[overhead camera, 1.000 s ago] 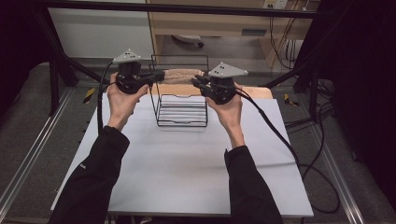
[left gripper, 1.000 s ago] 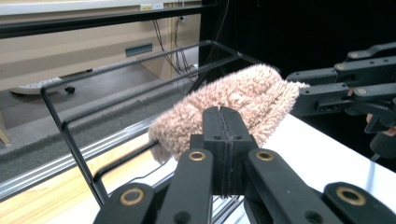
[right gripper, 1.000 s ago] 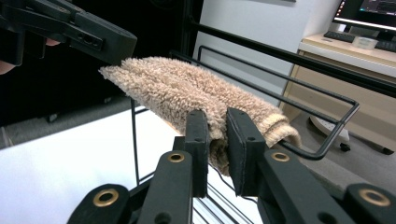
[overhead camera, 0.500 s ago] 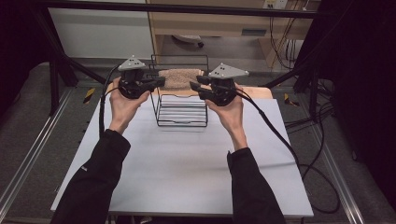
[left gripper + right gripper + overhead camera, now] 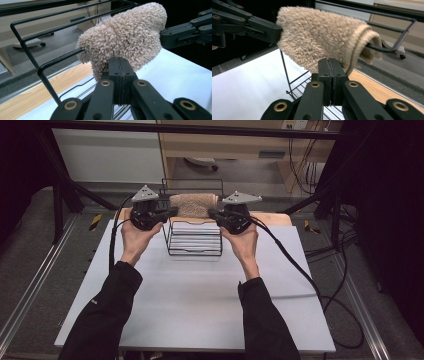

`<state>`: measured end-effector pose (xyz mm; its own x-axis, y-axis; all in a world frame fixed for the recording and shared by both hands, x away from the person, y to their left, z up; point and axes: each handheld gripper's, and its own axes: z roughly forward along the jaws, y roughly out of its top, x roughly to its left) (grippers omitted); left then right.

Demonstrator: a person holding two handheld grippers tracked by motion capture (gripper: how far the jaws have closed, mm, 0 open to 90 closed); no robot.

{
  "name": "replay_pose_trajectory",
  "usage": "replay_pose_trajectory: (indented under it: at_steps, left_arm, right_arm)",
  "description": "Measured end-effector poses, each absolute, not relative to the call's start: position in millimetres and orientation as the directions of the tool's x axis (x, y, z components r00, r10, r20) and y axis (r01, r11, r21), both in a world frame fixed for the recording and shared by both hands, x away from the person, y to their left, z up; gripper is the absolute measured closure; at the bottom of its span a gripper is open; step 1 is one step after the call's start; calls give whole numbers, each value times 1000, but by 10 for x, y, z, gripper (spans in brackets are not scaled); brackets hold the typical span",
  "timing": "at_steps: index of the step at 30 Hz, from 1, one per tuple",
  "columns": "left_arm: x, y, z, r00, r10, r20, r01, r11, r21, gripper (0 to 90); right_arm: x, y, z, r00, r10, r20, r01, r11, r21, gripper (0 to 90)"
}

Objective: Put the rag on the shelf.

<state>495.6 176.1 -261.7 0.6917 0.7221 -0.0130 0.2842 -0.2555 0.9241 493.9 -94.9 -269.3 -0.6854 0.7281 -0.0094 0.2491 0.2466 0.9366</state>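
Note:
A beige fluffy towel (image 5: pixel 194 204) (image 5: pixel 125 37) (image 5: pixel 319 35) lies draped over the top rear rail of a black wire rack (image 5: pixel 195 251) (image 5: pixel 30 50) (image 5: pixel 397 42). At the towel's left end is my left gripper (image 5: pixel 174 211) (image 5: pixel 120 60), its jaws pressed together on the towel's edge. My right gripper (image 5: pixel 211 213) (image 5: pixel 329 61) pinches the right end, and its jaws have just closed there. Each gripper view shows the other gripper at the far end of the towel: the right gripper (image 5: pixel 185 35) and the left gripper (image 5: pixel 249 25).
The rack stands at the far middle of a white table (image 5: pixel 200 310), next to a wooden strip (image 5: pixel 270 219) along the back edge. A black cable (image 5: pixel 300 270) trails from the right gripper across the table's right side. A dark frame and floor lie beyond.
Both grippers and the towel between them have sunk a little, and the towel now rests over the rack's rear rail. The rack has not moved.

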Motion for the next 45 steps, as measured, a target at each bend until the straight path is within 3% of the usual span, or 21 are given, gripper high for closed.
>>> replay_pose_trajectory:
  at_steps: [6, 11, 18, 33, 45]
  left_arm:
    - [4953, 1768, -2638, 689, 725, -26, 291, -244, 925, 862]
    - [4907, 1791, -2654, 687, 726, -26, 296, -248, 922, 783]
    - [4809, 1873, -2726, 683, 730, -16, 304, -264, 915, 627]
    - [4511, 2145, -3093, 690, 724, -23, 324, -281, 903, 306]
    - [4285, 2374, -3473, 679, 734, -23, 366, -311, 877, 109]
  right_arm:
    - [4911, -975, -2714, -691, 723, -3, 237, 230, 944, 840]
    - [4847, -1049, -2704, -694, 720, 19, 236, 202, 951, 764]
    - [4715, -1175, -2719, -704, 709, 40, 242, 186, 952, 626]
    - [4470, -1572, -2962, -682, 727, 83, 308, 181, 934, 229]
    - [4312, -1945, -3247, -663, 736, 133, 377, 175, 910, 73]
